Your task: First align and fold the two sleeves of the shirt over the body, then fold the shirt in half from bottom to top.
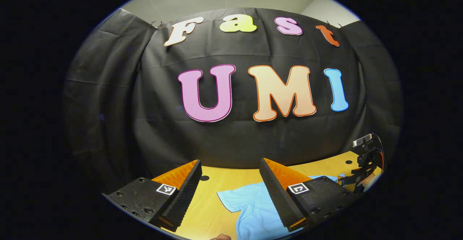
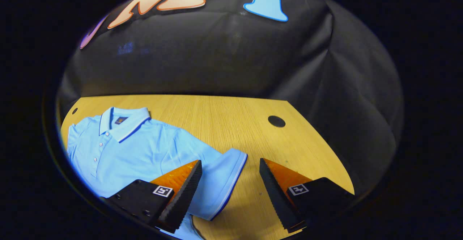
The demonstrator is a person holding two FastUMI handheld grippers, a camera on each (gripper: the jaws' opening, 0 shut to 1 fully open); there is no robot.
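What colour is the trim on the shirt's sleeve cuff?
Dark blue, on a light blue shirt; clearest in the right gripper view.

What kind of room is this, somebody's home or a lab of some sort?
Most likely a staged recording booth, not a home. A black cloth backdrop hangs behind a bare light wooden table, a light blue polo shirt lies spread flat on it, and another claw rig stands at the table's edge.

one light blue polo shirt [image 2: 144,153] on the desk [image 2: 231,120]; two round holes in the desk; two grippers, jaws apart
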